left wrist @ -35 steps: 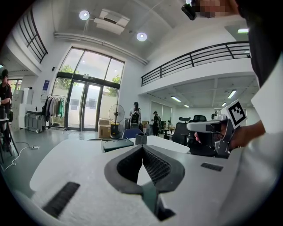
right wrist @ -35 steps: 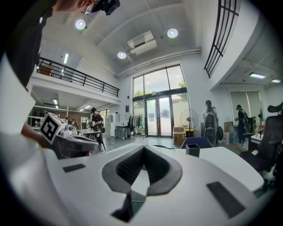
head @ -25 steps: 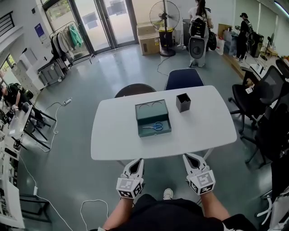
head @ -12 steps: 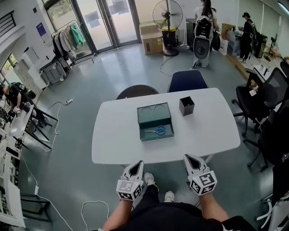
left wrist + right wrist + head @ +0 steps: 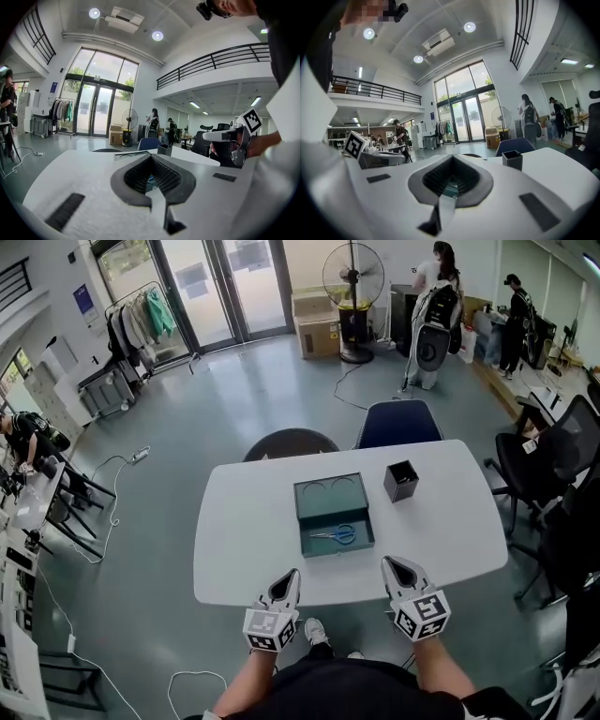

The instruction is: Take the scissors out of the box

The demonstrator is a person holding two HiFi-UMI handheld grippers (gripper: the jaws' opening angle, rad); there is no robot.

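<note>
Looking down at a white table (image 5: 244, 540) with an open teal box (image 5: 328, 499) roughly in the middle. Got the blue-handled scissors (image 5: 337, 534) lying flat in the near half of that box, untouched. Also spotting a small black square cup (image 5: 400, 481) just off to the box's right, not touching it. Holding the left gripper (image 5: 291, 574) and right gripper (image 5: 390, 564) side by side at the table's near edge, well short of the box, both with jaws pressed together on nothing.
</note>
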